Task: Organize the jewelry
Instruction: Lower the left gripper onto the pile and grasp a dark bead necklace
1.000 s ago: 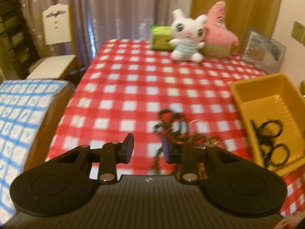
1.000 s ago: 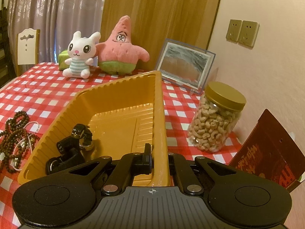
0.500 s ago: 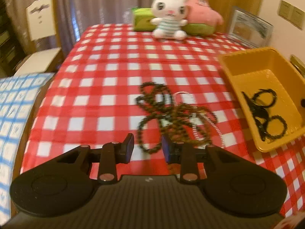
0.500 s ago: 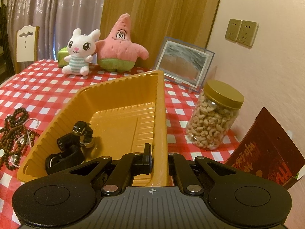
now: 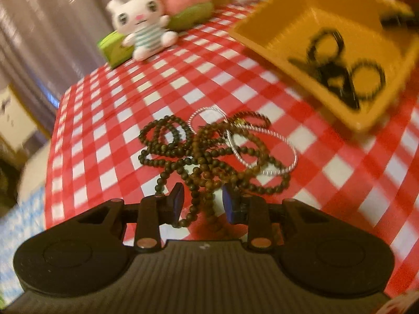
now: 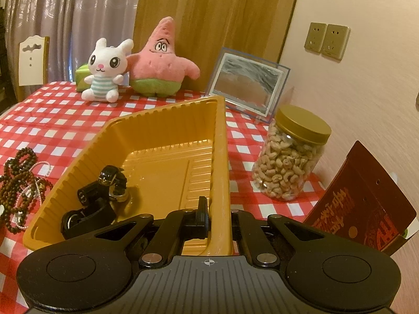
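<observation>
A tangle of dark and brown bead strands (image 5: 207, 154) with a thin silver chain (image 5: 264, 154) lies on the red checked tablecloth; it also shows at the left of the right wrist view (image 6: 18, 183). My left gripper (image 5: 203, 204) is open, low over the near end of the tangle, with bead strands between its jaws. The yellow tray (image 5: 293, 26) holds black jewelry (image 5: 340, 76), seen as black watches in the right wrist view (image 6: 99, 196). My right gripper (image 6: 217, 217) is shut on the tray's near right wall (image 6: 220, 157).
A white bunny plush (image 6: 104, 73), a pink star plush (image 6: 159, 60) and a green box (image 5: 115, 47) stand at the table's far side. A picture frame (image 6: 248, 86), a jar of cashews (image 6: 290, 154) and a red packet (image 6: 361, 204) stand right of the tray.
My left gripper has moved forward and down to the bead tangle and tilted, so strands now lie between its jaws. My right gripper has stayed clamped on the tray wall.
</observation>
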A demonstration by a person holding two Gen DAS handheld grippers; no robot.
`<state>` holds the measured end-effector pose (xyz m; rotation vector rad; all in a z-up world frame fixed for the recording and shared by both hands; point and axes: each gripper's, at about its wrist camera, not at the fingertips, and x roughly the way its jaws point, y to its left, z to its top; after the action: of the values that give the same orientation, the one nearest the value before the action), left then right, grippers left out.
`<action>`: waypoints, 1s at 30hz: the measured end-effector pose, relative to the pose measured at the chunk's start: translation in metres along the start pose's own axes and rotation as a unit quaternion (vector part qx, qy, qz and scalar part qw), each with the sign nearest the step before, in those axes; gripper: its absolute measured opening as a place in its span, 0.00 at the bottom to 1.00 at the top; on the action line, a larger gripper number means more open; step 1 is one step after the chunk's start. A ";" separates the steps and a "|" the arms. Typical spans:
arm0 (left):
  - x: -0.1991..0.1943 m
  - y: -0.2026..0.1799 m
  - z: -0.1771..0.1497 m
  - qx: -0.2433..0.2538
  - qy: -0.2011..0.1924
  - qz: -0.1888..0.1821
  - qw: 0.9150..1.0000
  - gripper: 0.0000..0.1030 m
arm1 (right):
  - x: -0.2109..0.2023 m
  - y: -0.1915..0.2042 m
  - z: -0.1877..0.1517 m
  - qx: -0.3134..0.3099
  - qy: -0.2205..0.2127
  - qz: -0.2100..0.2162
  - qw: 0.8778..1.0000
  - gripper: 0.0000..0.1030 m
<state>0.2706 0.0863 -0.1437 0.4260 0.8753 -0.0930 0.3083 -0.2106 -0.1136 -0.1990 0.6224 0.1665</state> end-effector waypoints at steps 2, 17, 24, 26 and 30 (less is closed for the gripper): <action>0.006 -0.008 -0.002 0.050 -0.002 0.014 0.999 0.28 | 0.000 -0.001 0.000 0.001 0.001 -0.001 1.000 0.03; 0.030 -0.016 0.003 0.177 -0.032 -0.001 0.984 0.14 | 0.003 -0.002 0.001 0.002 0.004 -0.005 1.000 0.03; 0.024 -0.002 0.007 0.087 -0.022 -0.023 0.996 0.13 | 0.004 -0.002 0.002 0.003 0.005 -0.005 1.000 0.03; 0.020 0.008 0.011 0.043 -0.022 -0.034 0.998 0.09 | 0.004 -0.002 0.001 0.004 0.005 -0.005 1.000 0.03; 0.005 0.029 0.020 -0.036 -0.029 -0.045 0.998 0.06 | 0.004 -0.002 0.001 0.005 0.005 -0.005 1.000 0.03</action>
<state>0.2957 0.1051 -0.1269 0.3151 0.8375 -0.1545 0.3127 -0.2118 -0.1145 -0.1940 0.6326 0.1520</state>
